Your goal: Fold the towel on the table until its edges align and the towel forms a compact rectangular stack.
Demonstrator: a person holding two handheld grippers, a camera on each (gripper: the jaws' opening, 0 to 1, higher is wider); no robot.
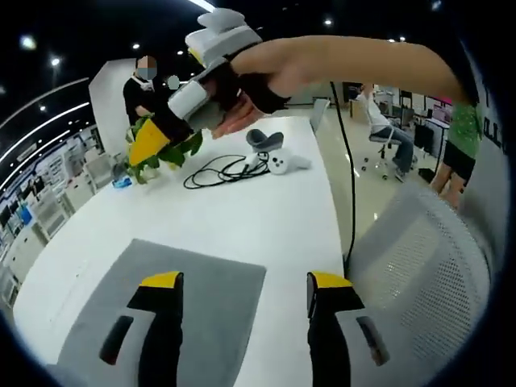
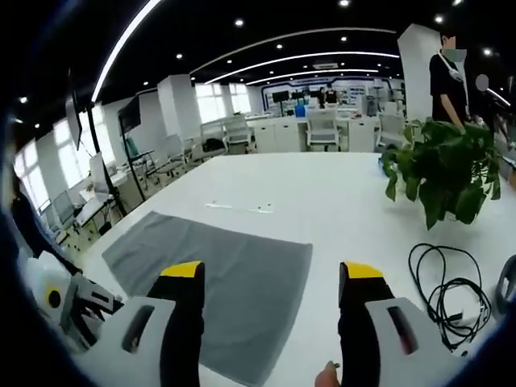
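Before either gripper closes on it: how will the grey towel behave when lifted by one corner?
Probably floppy: the grey towel lies flat against the white table with no stiff edge, so a lifted corner should drape. Likely light, since it looks thin. It may slide on the smooth tabletop rather than stay put, so expect the far edge to drag.

Our left hand-held gripper (image 1: pixel 242 284) has its yellow-tipped black jaws spread wide, gripping nothing. Our right hand-held gripper (image 2: pixel 272 274) is likewise spread, raised by our bare forearm (image 1: pixel 355 60).

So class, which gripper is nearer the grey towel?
Left. The left gripper hovers over the grey towel; the right gripper is raised farther off, near the plant.
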